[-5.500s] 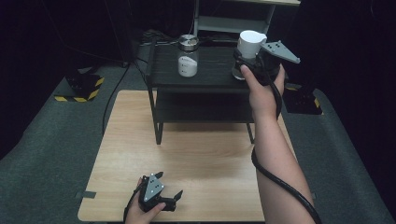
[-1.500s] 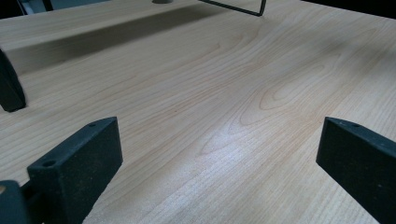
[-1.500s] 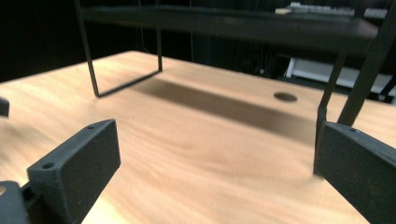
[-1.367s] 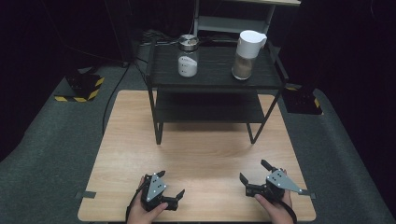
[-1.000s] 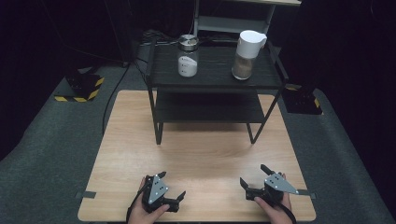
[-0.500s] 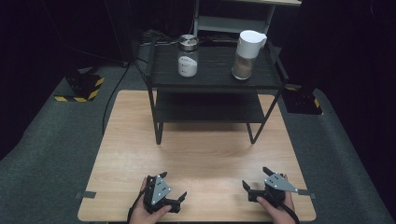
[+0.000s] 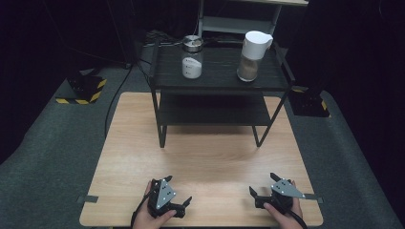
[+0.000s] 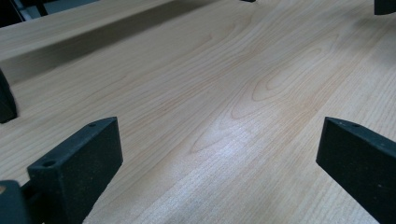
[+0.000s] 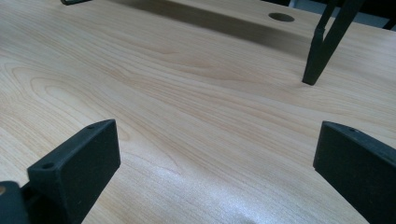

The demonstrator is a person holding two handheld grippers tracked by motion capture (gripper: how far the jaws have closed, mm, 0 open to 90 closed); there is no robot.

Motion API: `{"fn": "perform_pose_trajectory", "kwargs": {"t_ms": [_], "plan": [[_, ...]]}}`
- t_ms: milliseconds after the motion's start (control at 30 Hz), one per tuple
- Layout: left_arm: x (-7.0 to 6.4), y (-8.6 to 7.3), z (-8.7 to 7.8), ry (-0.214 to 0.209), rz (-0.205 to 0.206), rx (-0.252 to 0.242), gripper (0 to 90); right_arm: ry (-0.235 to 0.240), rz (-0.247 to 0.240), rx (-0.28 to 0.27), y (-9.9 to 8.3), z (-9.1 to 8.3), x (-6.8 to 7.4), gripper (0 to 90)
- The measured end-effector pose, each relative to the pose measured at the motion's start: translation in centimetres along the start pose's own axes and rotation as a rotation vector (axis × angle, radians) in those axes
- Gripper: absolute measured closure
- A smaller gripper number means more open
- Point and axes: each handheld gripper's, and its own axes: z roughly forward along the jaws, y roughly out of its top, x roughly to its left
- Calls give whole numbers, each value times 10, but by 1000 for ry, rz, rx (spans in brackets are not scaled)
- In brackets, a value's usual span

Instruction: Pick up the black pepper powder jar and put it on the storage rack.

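Both grippers rest low on the light wooden table (image 7: 205, 157) near its front edge, each held by a hand. My left gripper (image 7: 179, 189) is at the front left, open, with bare wood between its jaws (image 8: 219, 154). At the front right my right gripper (image 7: 262, 183) is also open over bare wood (image 9: 217, 154). On the top of the black shelf rack (image 7: 219, 86) at the back stand a glass jar (image 7: 192, 59) with a metal lid and white contents, and a taller white-lidded container (image 7: 253, 55) with brown contents.
A lower shelf (image 7: 215, 114) sits under the rack's top; its thin legs stand on the table, one ahead of the right gripper (image 9: 322, 51). A round hole (image 9: 281, 17) shows in the tabletop. Yellow-and-black striped blocks (image 7: 81, 90) lie on the grey carpet.
The right hand let go of the white-lidded container on the top shelf and came down to the table's front right, then slid slightly nearer the front edge. The left gripper stayed put.
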Motion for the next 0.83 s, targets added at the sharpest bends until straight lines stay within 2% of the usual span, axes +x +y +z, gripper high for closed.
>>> {"fn": "perform_pose_trajectory", "kwargs": {"t_ms": [433, 600, 700, 833], "plan": [[0, 2, 1, 1, 8, 8, 6, 6, 7, 1, -1, -1, -2, 2], [0, 3, 2, -1, 17, 14, 6, 6, -4, 6, 1, 0, 0, 3], [-1, 3, 2, -3, 19, 15, 6, 11, -27, 9, 1, 0, 2, 4], [-1, 5, 3, -11, 33, 24, 7, 17, -19, 5, 1, 0, 0, 4]]}}
